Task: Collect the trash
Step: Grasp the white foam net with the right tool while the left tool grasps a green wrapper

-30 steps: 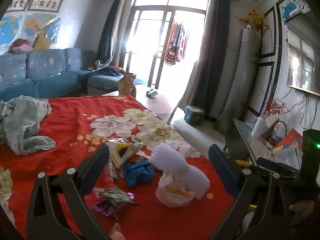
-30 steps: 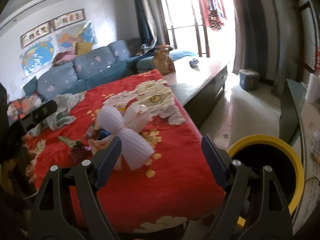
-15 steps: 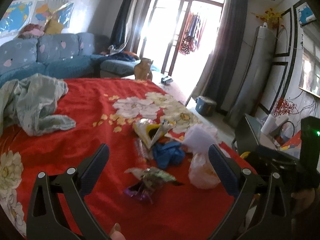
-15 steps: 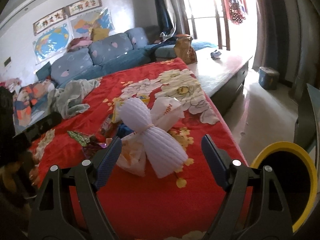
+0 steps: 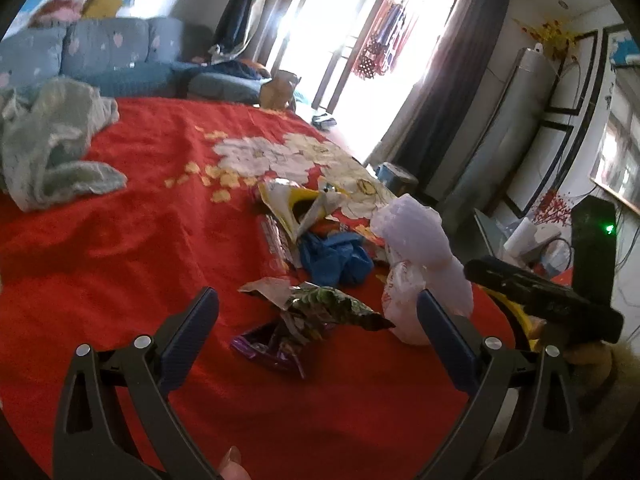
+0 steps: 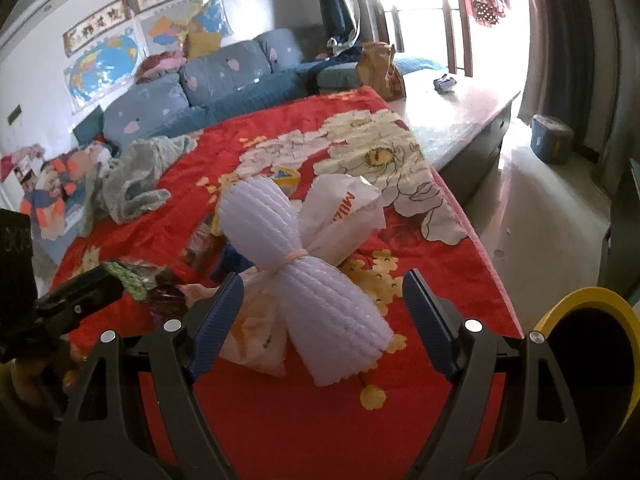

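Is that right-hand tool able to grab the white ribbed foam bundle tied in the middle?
Probably yes. The white ribbed foam bundle lies on top of the pile, straight ahead of the right gripper, whose jaws stand wide open with nothing between.

Bright daylight through tall glass doors [image 5: 360, 40] at the far end, dark curtains [image 5: 444, 92] on the right. Blue sofa [image 6: 208, 80] along the far left wall, maps [image 6: 104, 64] pinned above. Red flowered blanket [image 5: 120, 260] across the near surface, long low table [image 6: 452, 120] just beyond. Pale floor [image 6: 540, 200] on the right.
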